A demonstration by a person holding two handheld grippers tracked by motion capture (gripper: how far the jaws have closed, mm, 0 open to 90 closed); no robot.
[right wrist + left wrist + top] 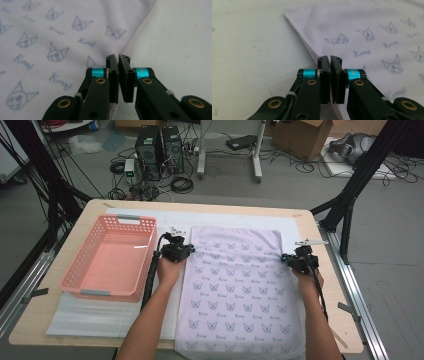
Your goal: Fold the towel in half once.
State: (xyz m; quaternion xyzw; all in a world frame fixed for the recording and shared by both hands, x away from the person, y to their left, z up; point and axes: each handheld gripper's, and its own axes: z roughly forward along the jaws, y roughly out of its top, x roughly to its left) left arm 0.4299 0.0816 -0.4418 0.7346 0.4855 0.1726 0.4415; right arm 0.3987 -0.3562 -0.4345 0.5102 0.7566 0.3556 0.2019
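While clamped — grippers on cloth

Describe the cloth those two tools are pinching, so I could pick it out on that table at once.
On the wooden table, right of the pink basket, a pale lilac cloth lies spread flat on a white mat. Unlike the plain mat, it is printed all over with small cat-like faces and script, and each hand-held gripper pinches one of its side edges: the left and the right.
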